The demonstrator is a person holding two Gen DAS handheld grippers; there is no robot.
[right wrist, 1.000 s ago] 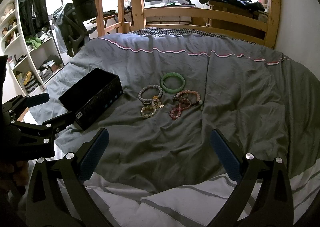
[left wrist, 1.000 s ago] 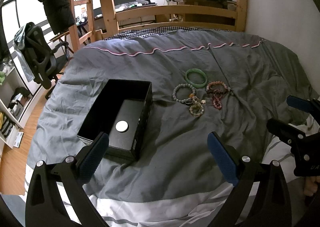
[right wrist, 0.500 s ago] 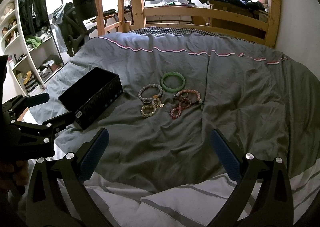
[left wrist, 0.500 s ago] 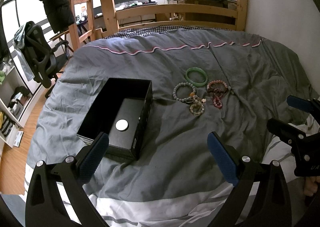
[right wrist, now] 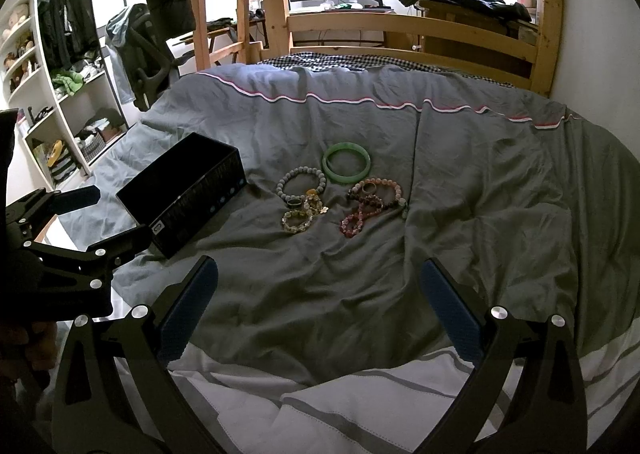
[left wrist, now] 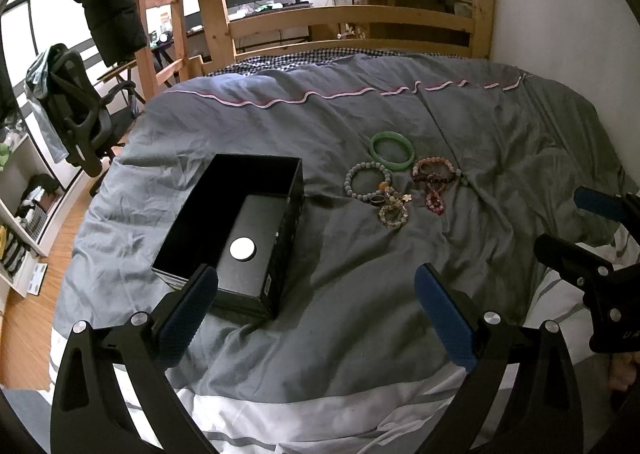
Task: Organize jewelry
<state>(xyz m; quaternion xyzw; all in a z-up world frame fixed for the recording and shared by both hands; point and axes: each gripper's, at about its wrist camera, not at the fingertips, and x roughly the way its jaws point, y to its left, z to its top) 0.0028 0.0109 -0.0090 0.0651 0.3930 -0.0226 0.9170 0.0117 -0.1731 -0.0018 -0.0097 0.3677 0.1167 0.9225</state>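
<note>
While both tools are hovering low over the near edge of the grey duvet (right wrist: pixel 480 158), nothing is being held: the left gripper (left wrist: pixel 316 298) and the right gripper (right wrist: pixel 320 294) are each standing with jaws spread wide and empty. The jewelry cluster is lying ahead of both, mid-bed: green bangle (right wrist: pixel 346 167) farthest, grey bead bracelet (right wrist: pixel 301 184) and pink bead strand (right wrist: pixel 362 214) nearer. The open black box (left wrist: pixel 240 222) is sitting to the left of the cluster, well apart, its long axis running away from the tools. Judging by the views, the right gripper is facing the jewelry more squarely; the left is facing the box, so a right-hand pick seems likeliest.
</note>
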